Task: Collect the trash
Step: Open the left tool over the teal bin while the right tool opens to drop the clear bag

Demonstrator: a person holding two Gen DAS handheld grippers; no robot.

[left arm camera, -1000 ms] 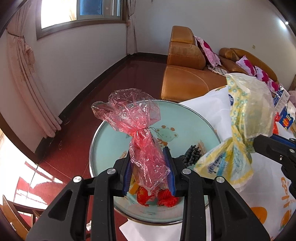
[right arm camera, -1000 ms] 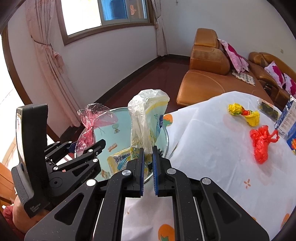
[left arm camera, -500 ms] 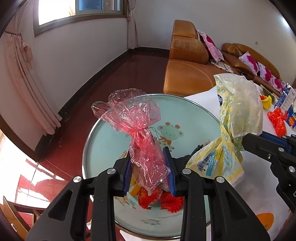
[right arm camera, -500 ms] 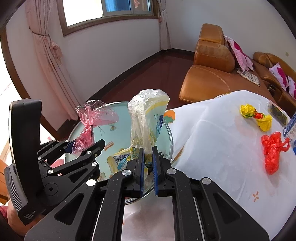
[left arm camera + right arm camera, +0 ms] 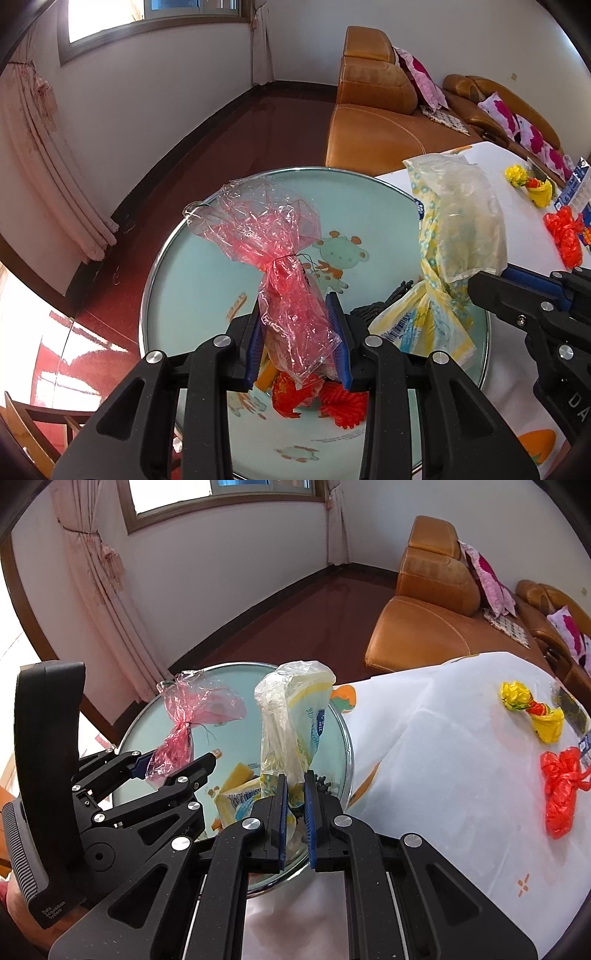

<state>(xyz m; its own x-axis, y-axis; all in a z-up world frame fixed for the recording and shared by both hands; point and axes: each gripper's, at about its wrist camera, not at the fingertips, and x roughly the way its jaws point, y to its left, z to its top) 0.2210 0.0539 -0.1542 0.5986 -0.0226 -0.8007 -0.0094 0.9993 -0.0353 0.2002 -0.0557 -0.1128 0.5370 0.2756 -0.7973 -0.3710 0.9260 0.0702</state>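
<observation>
My left gripper [image 5: 297, 332] is shut on a crumpled pink cellophane wrapper [image 5: 273, 254], held above a round pale-green basin [image 5: 192, 295] with cartoon animals on its floor. In the right wrist view the same left gripper [image 5: 173, 766] shows at the left, with the pink wrapper [image 5: 192, 716] sticking up from it. My right gripper [image 5: 294, 797] is shut on a yellow-and-clear plastic bag [image 5: 291, 723], also over the basin [image 5: 144, 723]. That bag [image 5: 454, 229] hangs at the right of the left wrist view. Red trash [image 5: 321, 398], a yellow wrapper and a dark piece lie in the basin.
A white tablecloth [image 5: 443, 746] covers the table to the right, with a yellow crumpled wrapper [image 5: 532, 712] and a red plastic bag [image 5: 561, 782] on it. An orange leather sofa [image 5: 424, 627] with pink cushions stands behind. Dark red floor and curtains lie to the left.
Both grippers have moved down and forward over the basin, each still holding its wrapper. More of the basin's floor and the trash in it now shows below them.
</observation>
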